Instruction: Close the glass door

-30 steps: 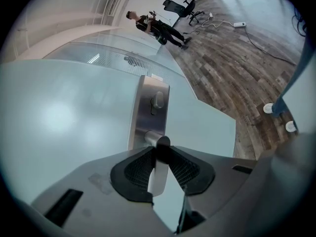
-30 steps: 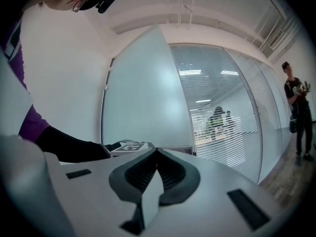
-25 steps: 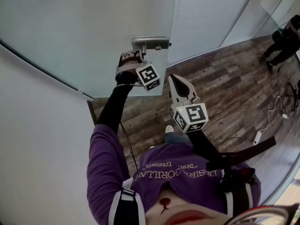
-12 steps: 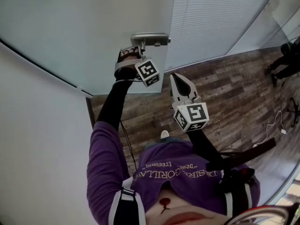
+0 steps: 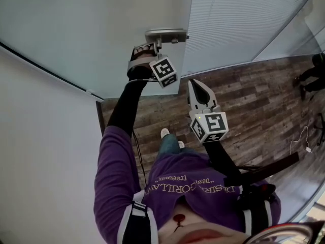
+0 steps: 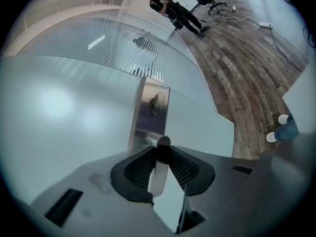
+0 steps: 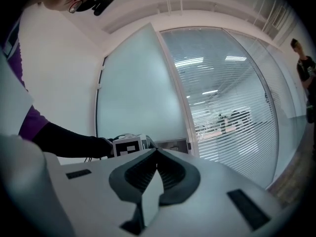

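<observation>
The frosted glass door fills the top left of the head view, and its metal lock plate and handle stick out at its free edge. My left gripper is shut on the handle's lever; in the left gripper view the round bar sits pinched between the black pads, under the plate. My right gripper hangs free over the wood floor, to the right of the door's edge. It is shut with nothing in it.
A glass partition with blinds runs on to the right of the door. A white wall stands at the left. My shoes are on the wood floor. A person in dark clothes stands far right, near a floor cable.
The handle and both grippers have shifted slightly up and right in the head view, the left still clamped on the lever. My foot has stepped forward. The distant person has slid toward the right edge.
</observation>
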The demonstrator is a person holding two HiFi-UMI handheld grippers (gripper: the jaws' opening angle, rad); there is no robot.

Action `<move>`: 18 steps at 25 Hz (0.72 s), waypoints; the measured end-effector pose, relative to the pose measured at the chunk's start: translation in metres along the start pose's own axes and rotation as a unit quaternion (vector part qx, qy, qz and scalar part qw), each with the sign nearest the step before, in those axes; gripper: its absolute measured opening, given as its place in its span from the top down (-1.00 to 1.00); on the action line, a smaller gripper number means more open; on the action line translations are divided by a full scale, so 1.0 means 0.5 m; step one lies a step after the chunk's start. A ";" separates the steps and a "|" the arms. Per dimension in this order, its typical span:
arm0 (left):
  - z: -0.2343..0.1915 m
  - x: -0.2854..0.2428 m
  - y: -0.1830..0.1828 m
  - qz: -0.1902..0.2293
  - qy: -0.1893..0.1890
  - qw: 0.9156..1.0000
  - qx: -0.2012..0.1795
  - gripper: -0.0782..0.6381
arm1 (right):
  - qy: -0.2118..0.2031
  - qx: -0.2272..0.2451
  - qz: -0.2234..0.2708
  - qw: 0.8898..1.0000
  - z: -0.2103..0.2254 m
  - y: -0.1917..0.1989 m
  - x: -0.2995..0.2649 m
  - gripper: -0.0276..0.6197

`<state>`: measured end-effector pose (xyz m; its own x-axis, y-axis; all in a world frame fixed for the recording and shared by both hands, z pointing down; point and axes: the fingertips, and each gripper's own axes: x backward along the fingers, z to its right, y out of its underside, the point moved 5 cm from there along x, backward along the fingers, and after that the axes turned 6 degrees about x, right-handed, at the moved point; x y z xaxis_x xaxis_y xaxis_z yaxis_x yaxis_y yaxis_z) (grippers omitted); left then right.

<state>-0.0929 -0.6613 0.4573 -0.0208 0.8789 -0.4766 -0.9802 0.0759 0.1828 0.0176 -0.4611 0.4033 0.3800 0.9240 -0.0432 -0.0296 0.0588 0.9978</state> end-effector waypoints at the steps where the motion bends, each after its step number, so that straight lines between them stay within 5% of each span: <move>1: -0.004 -0.005 -0.003 -0.001 0.001 1.000 0.000 0.51 | 0.001 -0.001 0.001 1.000 0.005 -0.001 -0.007 0.92; 18: -0.083 -0.139 -0.022 0.026 0.028 0.999 0.012 0.51 | 0.026 -0.004 0.007 1.000 0.062 -0.041 -0.239 0.92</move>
<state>-0.0890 -0.7429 0.4528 -0.0823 0.8542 -0.5135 -0.9724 0.0440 0.2290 0.0016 -0.5845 0.3898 0.3301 0.9434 -0.0329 -0.0419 0.0495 0.9979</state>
